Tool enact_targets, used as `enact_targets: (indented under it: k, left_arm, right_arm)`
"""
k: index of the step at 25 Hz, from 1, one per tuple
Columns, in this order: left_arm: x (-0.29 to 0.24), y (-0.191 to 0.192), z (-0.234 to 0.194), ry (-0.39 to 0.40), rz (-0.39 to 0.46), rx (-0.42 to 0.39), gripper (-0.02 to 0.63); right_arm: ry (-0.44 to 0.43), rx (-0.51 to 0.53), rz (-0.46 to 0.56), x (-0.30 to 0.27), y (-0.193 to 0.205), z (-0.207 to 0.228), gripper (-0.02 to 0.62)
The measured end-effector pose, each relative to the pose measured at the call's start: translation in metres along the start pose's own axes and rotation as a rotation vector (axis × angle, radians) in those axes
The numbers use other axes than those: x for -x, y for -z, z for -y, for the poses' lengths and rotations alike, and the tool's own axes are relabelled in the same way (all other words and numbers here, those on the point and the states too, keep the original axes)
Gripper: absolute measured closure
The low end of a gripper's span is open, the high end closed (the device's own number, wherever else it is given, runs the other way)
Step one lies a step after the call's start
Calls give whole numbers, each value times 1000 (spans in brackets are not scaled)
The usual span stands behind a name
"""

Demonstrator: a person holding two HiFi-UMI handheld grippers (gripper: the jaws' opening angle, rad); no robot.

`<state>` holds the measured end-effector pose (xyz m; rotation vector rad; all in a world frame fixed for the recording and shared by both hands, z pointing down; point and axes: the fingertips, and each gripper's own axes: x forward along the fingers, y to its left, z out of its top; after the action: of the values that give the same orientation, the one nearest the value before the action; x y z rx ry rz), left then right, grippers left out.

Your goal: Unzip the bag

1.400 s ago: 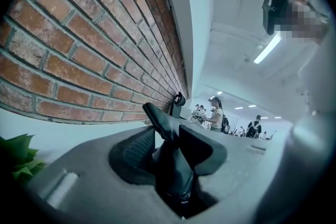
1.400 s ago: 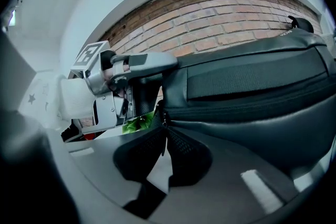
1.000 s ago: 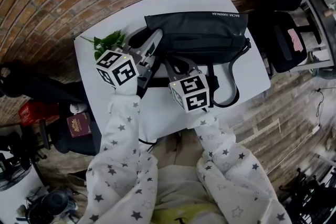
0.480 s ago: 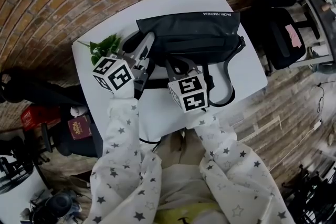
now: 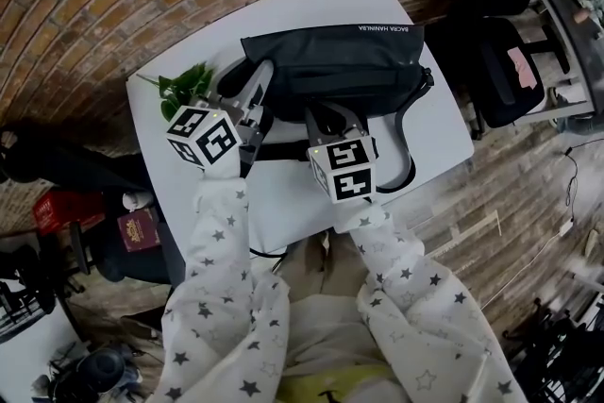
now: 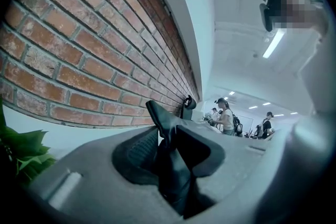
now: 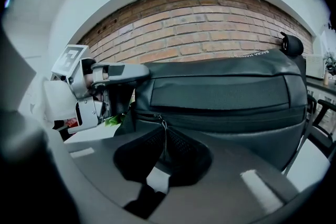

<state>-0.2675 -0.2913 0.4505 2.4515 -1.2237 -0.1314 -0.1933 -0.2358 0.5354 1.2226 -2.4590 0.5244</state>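
On the white bench [image 5: 283, 203], black bag [image 5: 330, 61] is sitting lengthwise (soft fabric, probably light, so likely buckling if unanchored). Left claw [image 6: 169, 136] is clamping a black fabric fold at the bag's end, pointing level. Right claw [image 7: 161, 150] is pinching the zipper pull [image 7: 164, 131], tilting slightly down. Best hold is the pull, dragged along the zip line.

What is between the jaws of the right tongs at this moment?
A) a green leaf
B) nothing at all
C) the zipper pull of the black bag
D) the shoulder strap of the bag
C: in the right gripper view the right tongs are closed on the thin zipper pull, which hangs from the zipper of the black bag.
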Motion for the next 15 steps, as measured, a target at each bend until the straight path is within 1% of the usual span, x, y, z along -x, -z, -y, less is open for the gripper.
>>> enact_targets:
  k: [8, 15]
  left_arm:
    - [2, 1, 0, -33, 2, -15, 499]
    - [3, -1, 6, -82, 16, -34, 495]
  right_arm:
    - [31, -3, 6, 8, 0, 8, 563]
    - [73, -33, 18, 24, -1, 29, 563]
